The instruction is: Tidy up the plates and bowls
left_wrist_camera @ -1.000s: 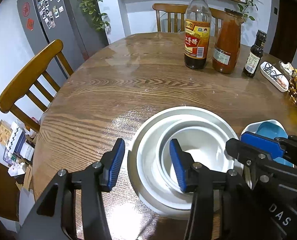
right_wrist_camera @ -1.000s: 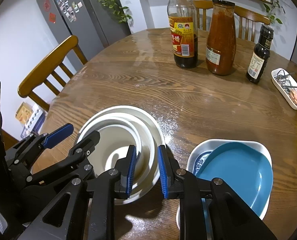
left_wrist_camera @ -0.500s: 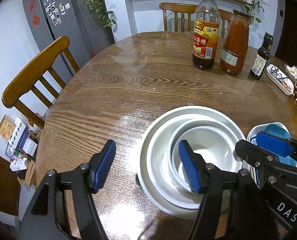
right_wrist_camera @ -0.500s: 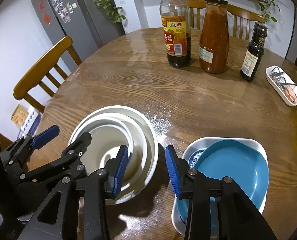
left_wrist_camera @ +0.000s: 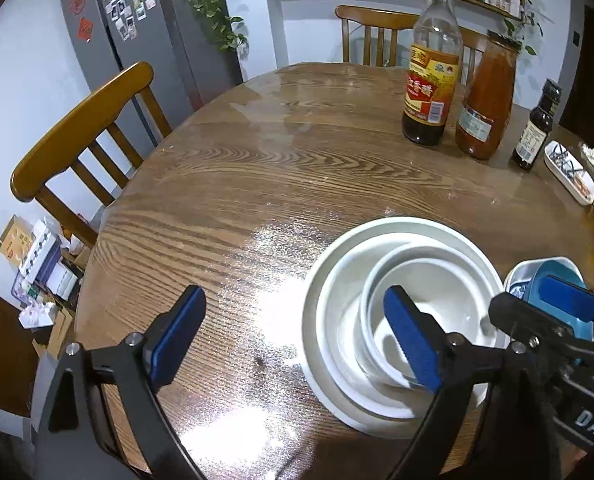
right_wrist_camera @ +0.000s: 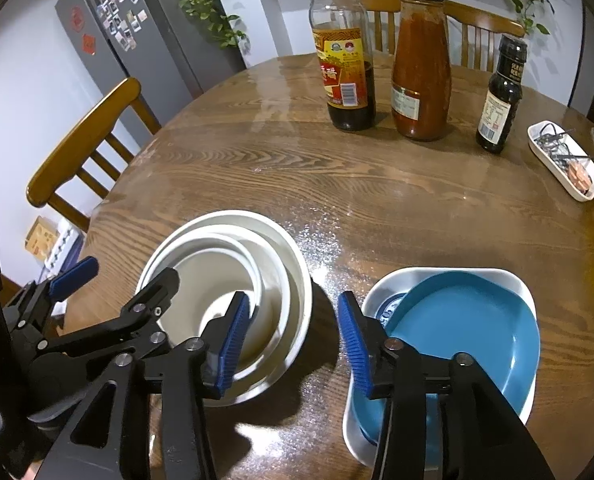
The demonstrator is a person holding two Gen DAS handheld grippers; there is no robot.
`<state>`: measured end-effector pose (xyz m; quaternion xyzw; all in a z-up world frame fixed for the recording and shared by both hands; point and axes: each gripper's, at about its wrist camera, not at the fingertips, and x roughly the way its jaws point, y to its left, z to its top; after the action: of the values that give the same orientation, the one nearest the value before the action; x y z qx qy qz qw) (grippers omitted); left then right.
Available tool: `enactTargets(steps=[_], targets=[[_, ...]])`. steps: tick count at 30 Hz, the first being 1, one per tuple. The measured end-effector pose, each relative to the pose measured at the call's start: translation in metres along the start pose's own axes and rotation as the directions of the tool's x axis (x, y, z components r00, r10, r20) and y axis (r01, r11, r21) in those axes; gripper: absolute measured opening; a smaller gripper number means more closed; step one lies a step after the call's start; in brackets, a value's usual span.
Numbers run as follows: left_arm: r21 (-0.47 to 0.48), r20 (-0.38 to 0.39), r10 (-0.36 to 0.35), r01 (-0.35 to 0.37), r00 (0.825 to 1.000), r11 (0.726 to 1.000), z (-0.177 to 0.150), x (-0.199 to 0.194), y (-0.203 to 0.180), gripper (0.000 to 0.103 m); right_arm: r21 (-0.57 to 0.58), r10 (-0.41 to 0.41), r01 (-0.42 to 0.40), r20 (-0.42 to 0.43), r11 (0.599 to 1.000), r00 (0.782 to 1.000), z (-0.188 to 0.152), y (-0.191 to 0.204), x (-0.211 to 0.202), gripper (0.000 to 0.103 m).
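Observation:
A stack of white bowls (left_wrist_camera: 401, 272) (right_wrist_camera: 273, 248) sits nested on the round wooden table (left_wrist_camera: 277, 184), a small bowl (left_wrist_camera: 449, 304) innermost. To its right a blue plate (right_wrist_camera: 469, 328) lies tilted on a white plate (right_wrist_camera: 513, 280); both show partly in the left wrist view (left_wrist_camera: 553, 276). My left gripper (left_wrist_camera: 293, 336) is open and empty, left of and above the bowl stack. My right gripper (right_wrist_camera: 293, 332) is open and empty, its fingers astride the gap between the bowls and the plates.
Two tall sauce bottles (right_wrist_camera: 347, 60) (right_wrist_camera: 421, 68) and a small dark bottle (right_wrist_camera: 501, 96) stand at the far side. A white tray (right_wrist_camera: 565, 160) with small items lies far right. Wooden chairs (left_wrist_camera: 81, 136) stand at the left and behind. A grey fridge (left_wrist_camera: 137, 32) stands beyond.
Both grippers have opened wider and drawn back and up from the bowl stack. The bowls and plates have not moved.

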<state>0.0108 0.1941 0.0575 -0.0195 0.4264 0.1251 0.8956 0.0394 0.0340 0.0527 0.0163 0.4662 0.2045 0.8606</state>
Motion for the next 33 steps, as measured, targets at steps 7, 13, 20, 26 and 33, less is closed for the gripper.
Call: enactTargets(steps=[7,13,20,26,33], targets=[[-0.033,-0.017,-0.029,0.028,0.999,0.999,0.003,-0.001,0.005,0.1,0.039,0.017,-0.017,0.017,0.999,1.0,0.001,-0.01,-0.006,0.083],[-0.138,-0.092,-0.104,0.091,0.99,0.986,0.011,0.004,0.035,0.101,0.05,0.035,-0.036,0.017,0.998,0.999,0.006,-0.016,-0.011,0.083],[-0.263,-0.163,-0.17,0.123,0.972,0.957,0.011,0.014,0.072,0.101,0.069,0.107,-0.106,-0.01,0.992,0.994,0.02,-0.025,-0.015,0.083],[-0.293,-0.24,-0.22,0.145,0.946,0.945,0.002,0.025,0.079,0.101,0.099,0.118,-0.109,-0.091,0.989,0.989,0.025,-0.033,0.0,0.083],[-0.341,-0.299,-0.265,0.156,0.917,0.927,-0.004,0.038,0.087,0.101,0.075,0.094,-0.083,-0.168,0.994,0.981,0.032,-0.041,0.014,0.083]])
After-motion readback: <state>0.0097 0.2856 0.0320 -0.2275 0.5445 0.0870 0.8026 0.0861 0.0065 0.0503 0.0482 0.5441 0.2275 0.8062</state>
